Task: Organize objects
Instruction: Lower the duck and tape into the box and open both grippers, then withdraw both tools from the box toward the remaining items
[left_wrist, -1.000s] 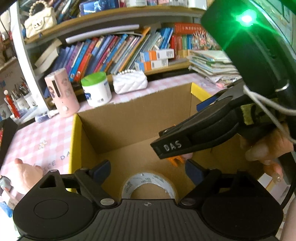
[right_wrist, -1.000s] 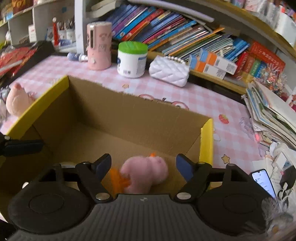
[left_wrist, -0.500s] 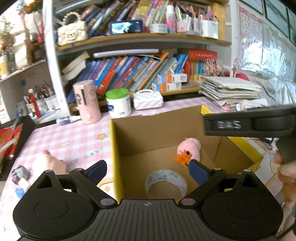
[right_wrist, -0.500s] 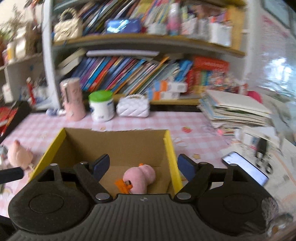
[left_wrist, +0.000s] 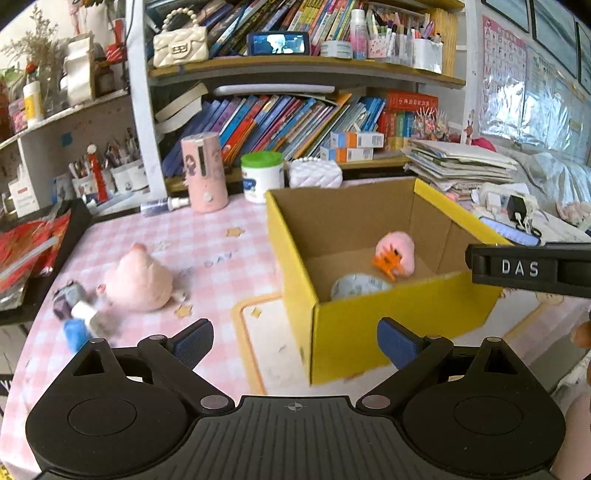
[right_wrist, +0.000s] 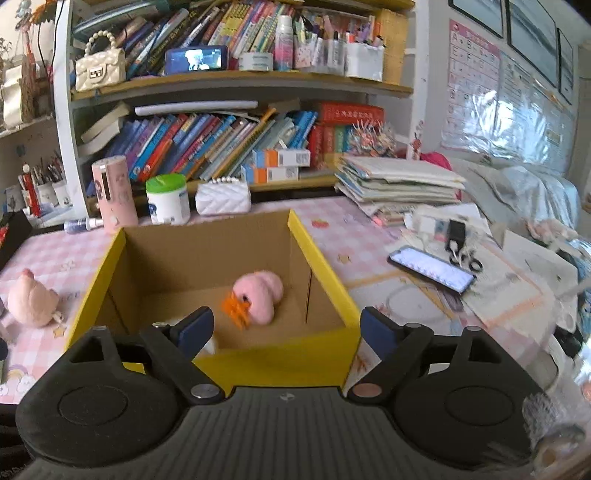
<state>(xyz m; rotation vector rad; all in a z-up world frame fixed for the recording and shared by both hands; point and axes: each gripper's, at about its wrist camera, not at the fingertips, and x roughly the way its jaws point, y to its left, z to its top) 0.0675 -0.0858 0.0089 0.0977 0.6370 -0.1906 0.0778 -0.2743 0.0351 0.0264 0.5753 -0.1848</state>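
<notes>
Left gripper: jaws apart, empty, held before the yellow cardboard box. Right gripper: jaws apart, empty, above the box's near wall. Box contents: pink plush with orange clip; tape roll. On the pink checked tablecloth, left of the box: second pink plush; small blurred items, possibly bottles. Right of the box: phone.

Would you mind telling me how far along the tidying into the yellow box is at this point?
Done: a pink plush toy with an orange clip and a tape roll lie in the yellow box. In hand: nothing; the left gripper and right gripper hover with jaws open. Left: another pink plush and small blurred items lie on the table.
</notes>
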